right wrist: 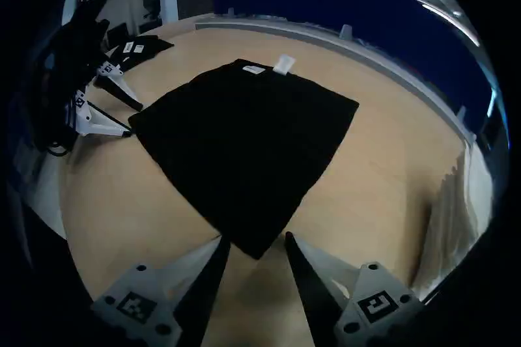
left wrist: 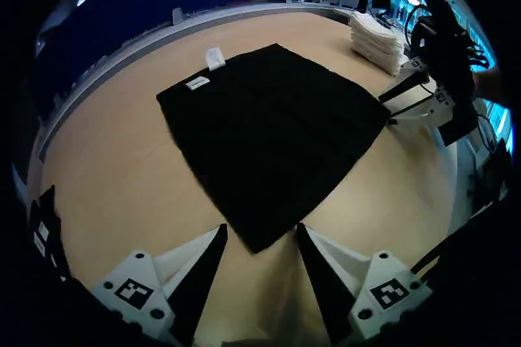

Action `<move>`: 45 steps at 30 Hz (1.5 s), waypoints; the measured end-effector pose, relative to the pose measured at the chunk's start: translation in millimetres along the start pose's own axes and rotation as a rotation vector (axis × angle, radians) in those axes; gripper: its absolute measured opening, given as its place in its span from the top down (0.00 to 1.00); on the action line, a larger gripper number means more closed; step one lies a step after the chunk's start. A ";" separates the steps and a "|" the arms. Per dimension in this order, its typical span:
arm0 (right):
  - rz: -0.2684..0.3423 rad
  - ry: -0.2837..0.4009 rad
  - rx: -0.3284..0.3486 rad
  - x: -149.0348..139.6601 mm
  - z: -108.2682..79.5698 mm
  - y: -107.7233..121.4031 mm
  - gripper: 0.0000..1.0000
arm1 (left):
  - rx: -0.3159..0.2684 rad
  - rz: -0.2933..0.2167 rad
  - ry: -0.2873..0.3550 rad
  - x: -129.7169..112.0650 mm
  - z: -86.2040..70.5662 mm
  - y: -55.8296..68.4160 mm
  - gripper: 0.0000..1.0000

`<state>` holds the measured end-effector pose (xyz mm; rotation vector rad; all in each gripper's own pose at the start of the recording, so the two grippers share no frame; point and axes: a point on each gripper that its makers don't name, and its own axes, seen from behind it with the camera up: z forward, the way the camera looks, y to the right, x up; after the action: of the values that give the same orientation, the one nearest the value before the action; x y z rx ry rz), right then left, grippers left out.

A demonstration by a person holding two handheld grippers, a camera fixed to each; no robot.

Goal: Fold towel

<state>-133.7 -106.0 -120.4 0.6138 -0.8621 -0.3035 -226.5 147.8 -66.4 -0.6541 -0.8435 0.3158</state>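
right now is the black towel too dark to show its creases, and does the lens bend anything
Left gripper view: the black towel shows faint creases only, white tags stay crisp, the table edge bows with fisheye. Right gripper view: same flat black, table edge curved too.

Far right in the left gripper view, the right gripper [left wrist: 385,109] sits at the edge of the black towel [left wrist: 273,138]; whether its tips touch the cloth cannot be told. The white tags [left wrist: 198,83] are too small to make out. In the right gripper view, a white stack [right wrist: 456,210] blurs at the right edge, cut off; dark folded items [right wrist: 140,46] at upper left are indistinct.
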 end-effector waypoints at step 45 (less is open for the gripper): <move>0.050 0.026 0.011 14.8 -10.7 1.6 0.88 | -0.012 -0.064 0.006 11.1 -9.8 7.3 0.94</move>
<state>-116.1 -107.9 -115.6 0.6041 -0.8535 -0.2456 -212.0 154.9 -69.4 -0.6381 -0.8598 0.2513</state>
